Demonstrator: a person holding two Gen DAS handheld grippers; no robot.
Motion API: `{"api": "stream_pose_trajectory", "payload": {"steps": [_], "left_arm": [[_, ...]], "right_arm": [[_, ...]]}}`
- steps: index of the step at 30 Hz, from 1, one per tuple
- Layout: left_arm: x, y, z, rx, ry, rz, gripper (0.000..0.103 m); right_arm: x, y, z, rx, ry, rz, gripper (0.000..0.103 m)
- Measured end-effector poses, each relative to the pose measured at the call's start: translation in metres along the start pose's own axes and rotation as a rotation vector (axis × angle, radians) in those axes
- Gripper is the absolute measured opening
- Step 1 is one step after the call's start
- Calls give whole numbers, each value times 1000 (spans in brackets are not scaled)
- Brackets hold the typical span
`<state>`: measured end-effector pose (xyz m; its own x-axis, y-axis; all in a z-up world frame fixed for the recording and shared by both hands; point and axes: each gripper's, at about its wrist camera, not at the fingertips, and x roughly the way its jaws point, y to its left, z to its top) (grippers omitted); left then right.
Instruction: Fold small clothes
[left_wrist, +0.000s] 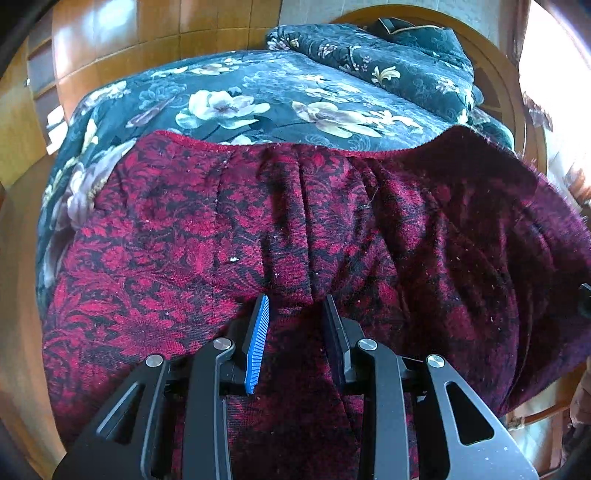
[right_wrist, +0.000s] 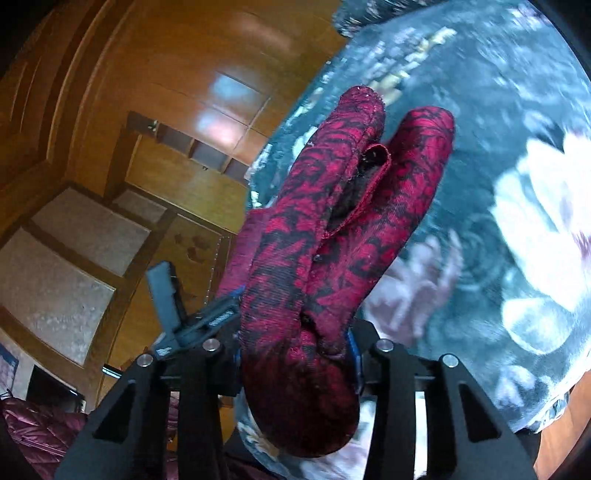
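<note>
Two views split the scene between them. From the left wrist, the red and black garment (left_wrist: 280, 236) lies spread across a bed covered by a dark floral blanket (left_wrist: 258, 99), its hemmed edge running along the far side and soft creases gathering toward the left gripper (left_wrist: 295, 306). That gripper's jaws stand narrowly apart with cloth bunched between them; one carries a blue ribbed pad (left_wrist: 257, 343), and whether they actually pinch the fabric cannot be told. A second folded blanket (left_wrist: 388, 59) sits at the far end of the bed, near a curved wooden headboard (left_wrist: 495, 81).

From the right wrist, none of that flat spread shows. Instead the same garment (right_wrist: 332, 229) hangs lifted off the bed as thick rolled folds, clamped between the jaws of the right gripper (right_wrist: 295, 350), with the fingertips buried in cloth. Behind it the blanket (right_wrist: 498, 184) is blurred. Only this view shows wooden wall panels (right_wrist: 147, 74) and a wooden cabinet (right_wrist: 184, 177).
</note>
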<state>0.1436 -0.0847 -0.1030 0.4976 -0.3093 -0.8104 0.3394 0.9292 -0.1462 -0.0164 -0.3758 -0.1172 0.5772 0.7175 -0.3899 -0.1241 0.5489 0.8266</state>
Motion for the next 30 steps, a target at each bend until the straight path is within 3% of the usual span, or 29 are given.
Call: {"api": "stream_pose_trajectory", "payload": {"steps": [9,14,18,20,24,25,27,30], "left_arm": [[3,18,-3,-112,5,-115,29],[-1,28,-6,-141,1,-175,28],[-28,57,-8,-224,-18,-295,27],[-50,79,-12,-259,-65,-323,27],[-79,125,-28,-314,-131,-306,27],[-79,138,-35,-336,-125,-274,27],[-76,152,-45,-369,-110,-284,19],[-73,159,-55,-394,-103,-306,19]], "right_arm": [[29,87,4,-124,19,23,35],[88,127,3,-170,93,35,34],[120,146,5,-204,131,-4,34],[124,150,6,-208,138,-30,34],[126,154,7,-212,139,-79,34],[126,156,8,-216,137,-95,34],[130,164,8,-228,141,-119,34],[140,178,7,-258,160,-164,34]]}}
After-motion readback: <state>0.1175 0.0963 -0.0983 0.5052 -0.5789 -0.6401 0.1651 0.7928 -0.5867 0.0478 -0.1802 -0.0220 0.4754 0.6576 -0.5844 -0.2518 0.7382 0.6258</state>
